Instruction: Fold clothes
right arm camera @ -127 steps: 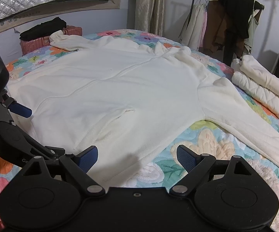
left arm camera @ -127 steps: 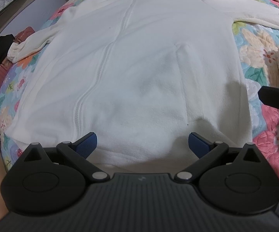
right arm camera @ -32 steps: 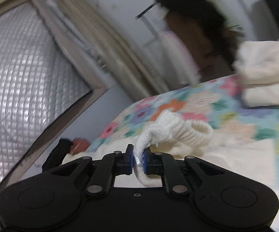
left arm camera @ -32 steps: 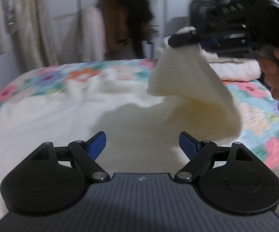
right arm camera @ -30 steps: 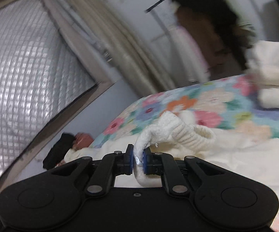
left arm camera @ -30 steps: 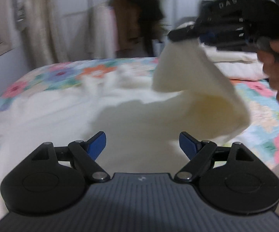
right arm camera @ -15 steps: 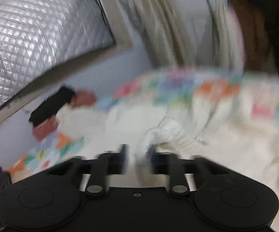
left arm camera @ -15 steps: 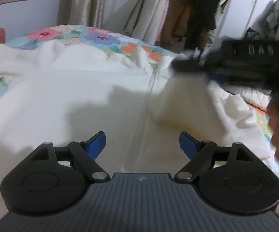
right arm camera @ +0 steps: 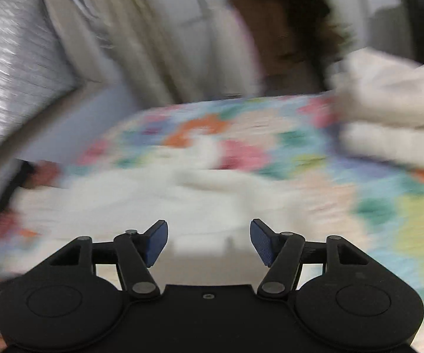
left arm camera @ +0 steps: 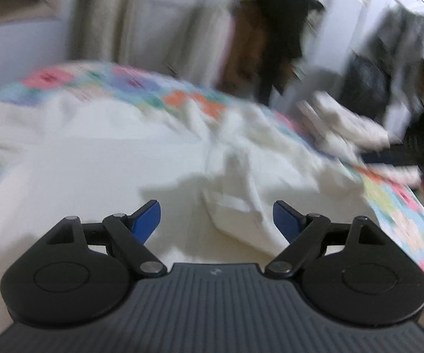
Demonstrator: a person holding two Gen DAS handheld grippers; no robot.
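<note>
Sleeve (left arm camera: 241,206) is lying folded between the left gripper (left arm camera: 216,219) jaws; both grippers are gaping wide, holding nothing. Right gripper (right arm camera: 209,242) is hovering over the jacket (right arm camera: 123,200); next grab should probably pinch the far sleeve's cuff.

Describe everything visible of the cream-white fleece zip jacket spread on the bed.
The cream-white fleece zip jacket lies spread on the floral quilt, soft and thick-looking, blurred by motion. A front zip seam runs up its middle. One sleeve lies folded across the body, rumpled, casting a shadow. The open left gripper hovers before the sleeve; contact cannot be told. The open right gripper holds nothing.
</note>
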